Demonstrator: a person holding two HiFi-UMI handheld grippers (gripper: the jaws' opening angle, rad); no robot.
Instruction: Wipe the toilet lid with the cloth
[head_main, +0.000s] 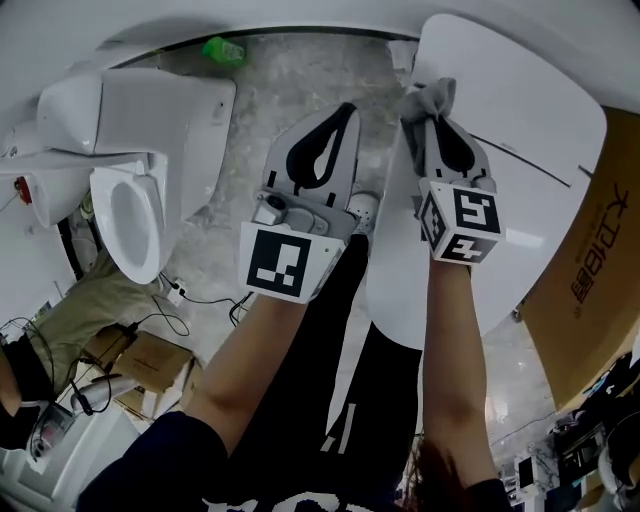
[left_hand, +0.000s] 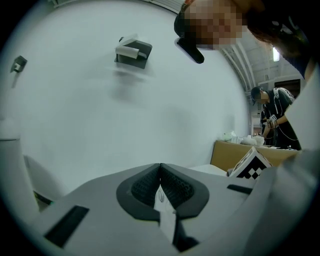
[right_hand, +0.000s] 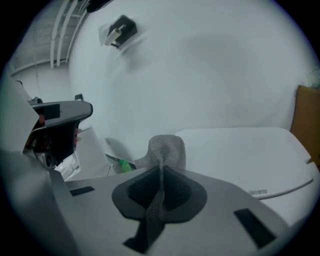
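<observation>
My right gripper (head_main: 432, 102) is shut on a grey cloth (head_main: 430, 95), whose bunched end sticks out past the fingertips. It sits at the near edge of the large white toilet lid (head_main: 520, 130) on the right. In the right gripper view the cloth (right_hand: 165, 149) runs between the closed jaws of the right gripper (right_hand: 161, 170), with the lid (right_hand: 240, 155) just beyond. My left gripper (head_main: 345, 110) hovers beside it over the floor, jaws together and apparently empty. The left gripper (left_hand: 160, 172) faces a plain white surface in its own view.
A second white toilet (head_main: 130, 210) with an open seat stands at the left. A cardboard box (head_main: 600, 240) leans at the right beyond the lid. A small green object (head_main: 222, 48) lies on the stone floor. Cables and boxes clutter the lower left. A person (left_hand: 272, 107) stands far off.
</observation>
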